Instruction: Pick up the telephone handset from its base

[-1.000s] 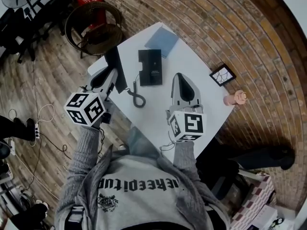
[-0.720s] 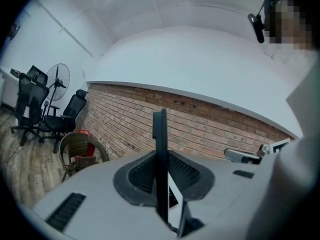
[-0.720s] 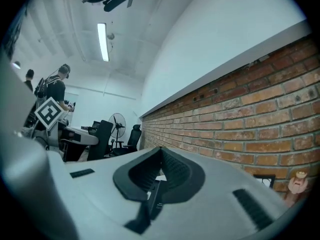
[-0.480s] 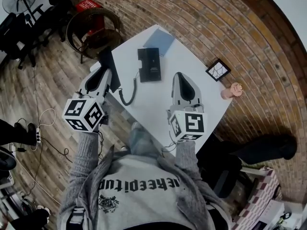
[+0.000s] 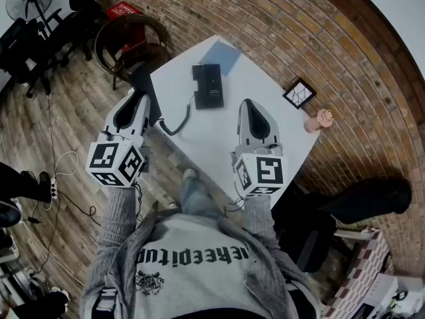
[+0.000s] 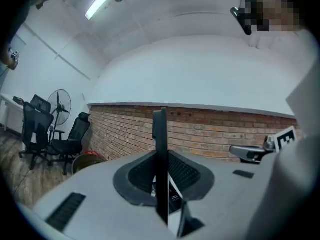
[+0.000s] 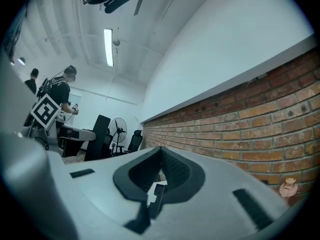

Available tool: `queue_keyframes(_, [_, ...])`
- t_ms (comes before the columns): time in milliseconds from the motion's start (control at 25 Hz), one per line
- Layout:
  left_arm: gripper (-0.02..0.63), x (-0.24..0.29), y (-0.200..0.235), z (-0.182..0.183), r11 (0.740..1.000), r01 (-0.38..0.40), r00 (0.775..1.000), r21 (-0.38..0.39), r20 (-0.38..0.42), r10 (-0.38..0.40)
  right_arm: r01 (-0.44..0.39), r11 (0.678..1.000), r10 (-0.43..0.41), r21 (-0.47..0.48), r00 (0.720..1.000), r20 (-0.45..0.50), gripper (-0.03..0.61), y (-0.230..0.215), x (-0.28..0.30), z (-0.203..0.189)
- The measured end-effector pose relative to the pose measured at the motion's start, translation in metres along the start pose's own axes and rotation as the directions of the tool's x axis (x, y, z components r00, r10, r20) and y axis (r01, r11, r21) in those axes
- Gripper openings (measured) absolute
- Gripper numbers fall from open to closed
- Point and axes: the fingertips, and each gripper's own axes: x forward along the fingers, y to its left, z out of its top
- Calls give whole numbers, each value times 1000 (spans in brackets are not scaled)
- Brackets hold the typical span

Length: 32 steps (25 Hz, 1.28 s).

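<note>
The black telephone base (image 5: 208,86) lies on the white table (image 5: 265,85), near its far side. The flat black handset (image 5: 145,85) is off the base, out past the table's left edge, and my left gripper (image 5: 141,100) is shut on it. In the left gripper view the handset (image 6: 159,129) stands edge-on and upright between the pads. A black coiled cord (image 5: 174,121) runs from the base to the handset. My right gripper (image 5: 248,105) hovers over the middle of the table, shut with nothing in it; in its own view the right gripper (image 7: 160,151) has its tips together.
A blue notebook (image 5: 222,57) lies behind the base. A small framed picture (image 5: 299,93) sits on the table's right corner, with a pink figurine (image 5: 319,119) by the edge there. A round wicker chair (image 5: 133,42) and a red box (image 5: 123,8) stand left of the table, by the brick wall.
My left gripper has carried the handset further left, away from the base and past the table's edge. The coiled cord has stretched out. The right gripper keeps its place over the table.
</note>
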Motion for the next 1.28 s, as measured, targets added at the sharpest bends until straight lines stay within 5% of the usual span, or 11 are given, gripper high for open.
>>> queue_keyframes(600, [67, -37, -12, 11, 997, -36, 997, 70, 64, 31, 27, 1000, -27, -9, 1000, 0, 3, 8, -36, 8])
queue_keyframes(1280, [67, -54, -18, 17, 998, -25, 995, 63, 93, 19, 53, 998, -53, -18, 999, 11, 3, 15, -51, 14])
